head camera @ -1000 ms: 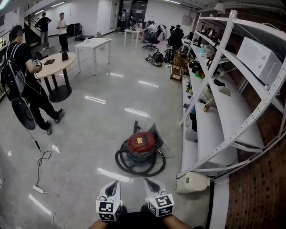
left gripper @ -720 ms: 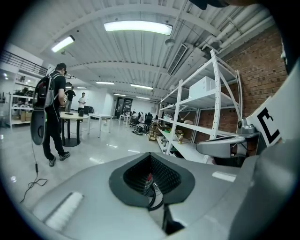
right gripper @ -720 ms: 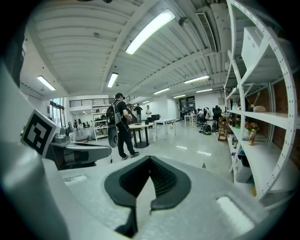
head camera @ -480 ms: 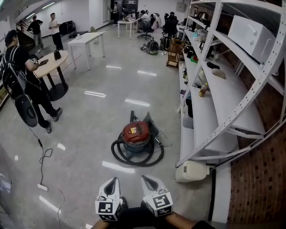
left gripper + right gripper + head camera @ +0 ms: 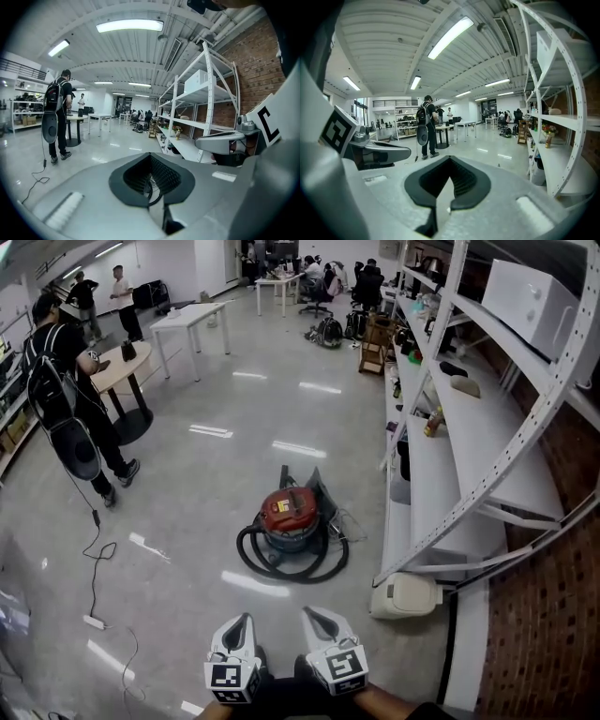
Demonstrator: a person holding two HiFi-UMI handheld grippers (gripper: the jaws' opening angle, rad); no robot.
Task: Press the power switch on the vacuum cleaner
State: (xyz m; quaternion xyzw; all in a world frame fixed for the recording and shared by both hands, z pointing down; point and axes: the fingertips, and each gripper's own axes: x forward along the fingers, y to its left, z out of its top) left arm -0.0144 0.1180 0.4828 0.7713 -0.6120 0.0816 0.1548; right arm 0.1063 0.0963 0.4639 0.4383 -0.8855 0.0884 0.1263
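Left tongs (image 5: 241,621) and right tongs (image 5: 313,614) together, empty, well apart from vacuum cleaner (image 5: 292,512).

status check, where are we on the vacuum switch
Left gripper and right gripper shut, empty. Vacuum cleaner on the floor ahead, not touched. Black hose coiled round its base.

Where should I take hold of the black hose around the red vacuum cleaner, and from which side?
Probably the near arc of the hose, in front of the vacuum cleaner. There it lies flat on the floor, apart from the body, so come from above with the right claw opened across the tube.
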